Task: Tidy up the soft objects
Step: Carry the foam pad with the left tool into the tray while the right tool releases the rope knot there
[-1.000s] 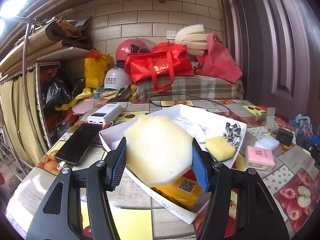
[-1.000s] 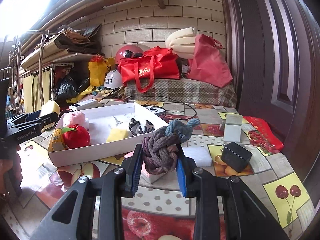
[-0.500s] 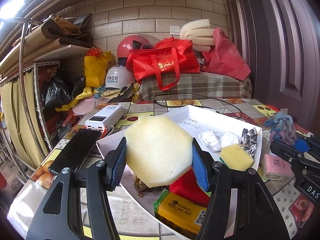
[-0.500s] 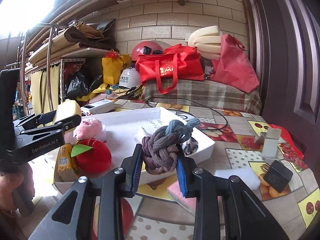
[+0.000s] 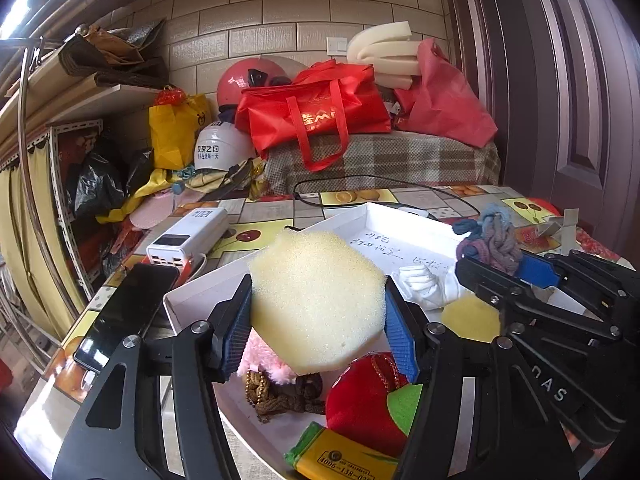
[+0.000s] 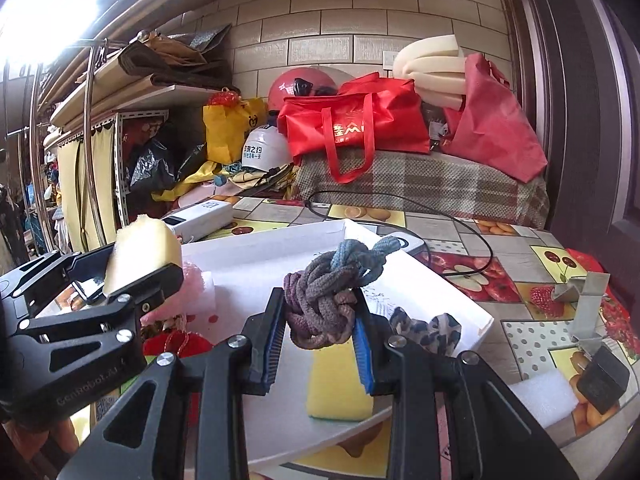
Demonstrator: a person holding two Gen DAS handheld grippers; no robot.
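My left gripper [image 5: 316, 320] is shut on a pale yellow foam sponge [image 5: 316, 300] and holds it above the white box [image 5: 360, 220]. It also shows in the right wrist view [image 6: 140, 256] at the left. My right gripper [image 6: 320, 336] is shut on a knotted purple-blue rope toy [image 6: 328, 292] over the box [image 6: 280, 244], and appears in the left wrist view [image 5: 492, 248] at the right. In the box lie a red plush apple [image 5: 368, 396], a pink plush [image 5: 260, 364], a brown cord [image 5: 280, 396], a yellow sponge [image 6: 340, 388], a white cloth [image 5: 424, 284] and a leopard scrunchie [image 6: 424, 328].
A black phone [image 5: 128, 312] and a white power bank [image 5: 188, 236] lie left of the box. A black cable [image 6: 460, 240] runs behind it. A black cube [image 6: 600, 376], a white foam block [image 6: 544, 396] and a grey clip [image 6: 584, 304] sit at the right. Bags and helmets crowd the back.
Both grippers have moved in over the box with their loads. The right gripper with the rope toy now sits close beside the left one.
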